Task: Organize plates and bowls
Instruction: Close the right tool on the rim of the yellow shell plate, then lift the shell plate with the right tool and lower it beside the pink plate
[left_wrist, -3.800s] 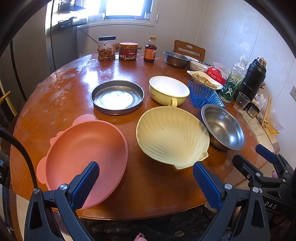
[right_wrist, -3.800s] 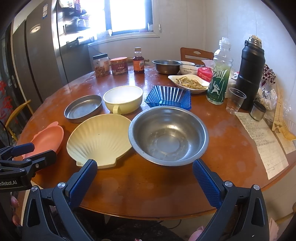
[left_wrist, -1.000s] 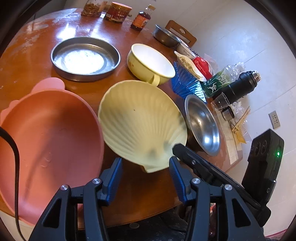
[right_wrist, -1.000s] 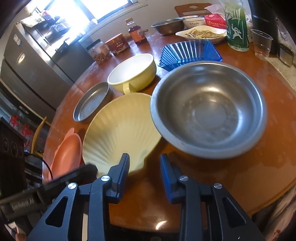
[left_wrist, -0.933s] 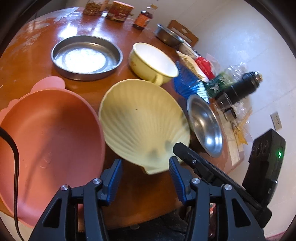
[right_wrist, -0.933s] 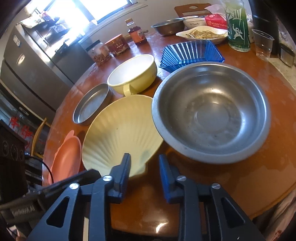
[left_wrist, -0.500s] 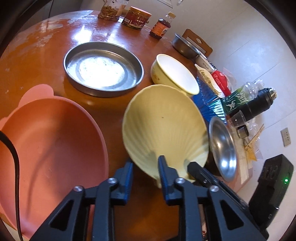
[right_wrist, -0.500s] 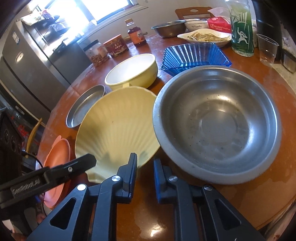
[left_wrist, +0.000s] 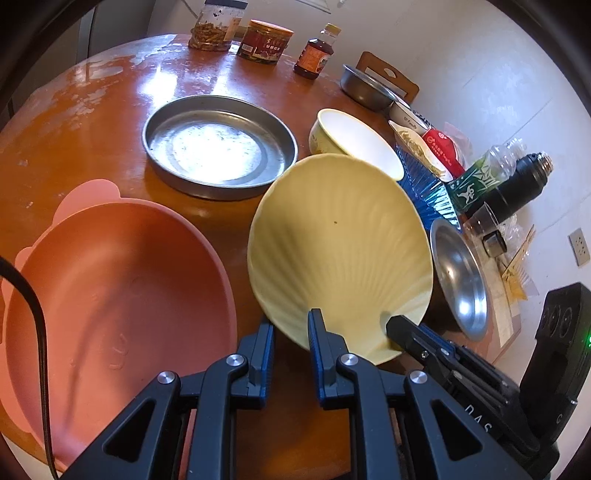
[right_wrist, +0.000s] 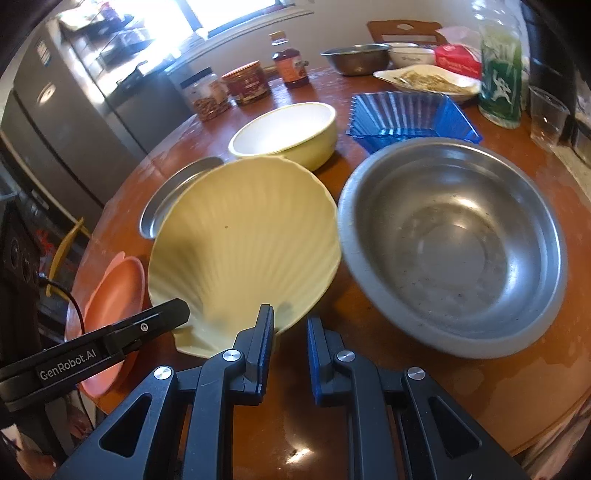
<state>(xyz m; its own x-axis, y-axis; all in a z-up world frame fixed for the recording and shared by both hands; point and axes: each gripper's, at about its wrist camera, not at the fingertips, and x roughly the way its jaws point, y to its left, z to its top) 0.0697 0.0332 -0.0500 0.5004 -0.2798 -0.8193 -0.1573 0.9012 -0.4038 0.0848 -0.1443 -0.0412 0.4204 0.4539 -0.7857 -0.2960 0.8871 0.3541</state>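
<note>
The pale yellow shell-shaped plate (left_wrist: 340, 240) is tilted, its far edge raised off the brown round table (left_wrist: 92, 110). My left gripper (left_wrist: 290, 332) is shut on its near rim, one finger inside the plate and one under it. My right gripper (right_wrist: 290, 332) is shut on the rim of the same shell plate (right_wrist: 243, 236), on the side nearer the big steel bowl (right_wrist: 454, 251). A pink eared plate (left_wrist: 110, 288) lies just left of the shell plate. Behind it are a flat steel pan (left_wrist: 218, 151) and a yellow handled bowl (left_wrist: 354, 144).
A blue ribbed dish (right_wrist: 406, 114) stands behind the steel bowl. Jars and a sauce bottle (left_wrist: 314, 55) line the far edge. A green bottle (right_wrist: 502, 74), a plastic cup (right_wrist: 546, 114), a black flask (left_wrist: 517, 188) and papers crowd the right side.
Both grippers went from open to shut on the shell plate's near rim. The plate, flat on the table before, now stands tilted with its far edge raised.
</note>
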